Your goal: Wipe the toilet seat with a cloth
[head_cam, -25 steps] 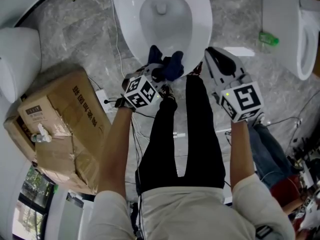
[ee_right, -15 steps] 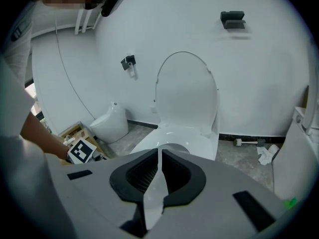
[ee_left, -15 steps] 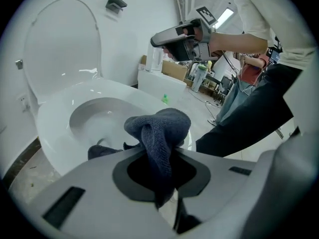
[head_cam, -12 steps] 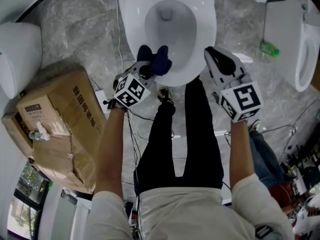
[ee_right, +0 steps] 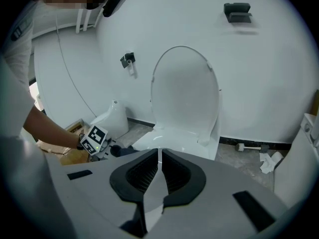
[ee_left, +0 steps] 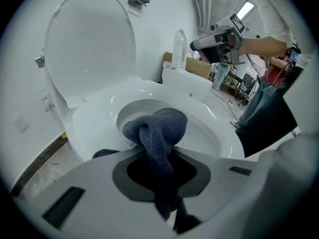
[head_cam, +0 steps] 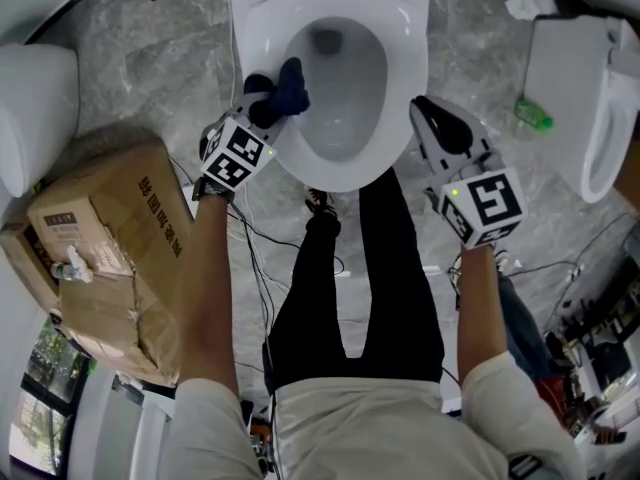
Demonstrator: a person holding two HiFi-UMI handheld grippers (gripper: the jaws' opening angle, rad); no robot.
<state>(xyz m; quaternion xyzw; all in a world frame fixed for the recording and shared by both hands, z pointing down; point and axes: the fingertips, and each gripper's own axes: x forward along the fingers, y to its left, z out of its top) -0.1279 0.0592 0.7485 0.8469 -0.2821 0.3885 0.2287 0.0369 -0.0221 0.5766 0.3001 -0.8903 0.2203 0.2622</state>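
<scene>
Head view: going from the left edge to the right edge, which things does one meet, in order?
Cardboard box, left tool, dark blue cloth, right tool, small green object. The toilet is left out, since it overlaps both tools.

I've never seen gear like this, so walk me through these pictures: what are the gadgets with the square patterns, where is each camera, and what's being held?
Those gadgets are hand-held claws, one left, one right; the patterned cubes are part of them. The top-down picture comes from a head camera. The other two come from cameras riding on each claw. The left claw grips a dark cloth over the seat of a toilet whose lid is up. The right claw is shut and empty. A box sits on the floor.
</scene>
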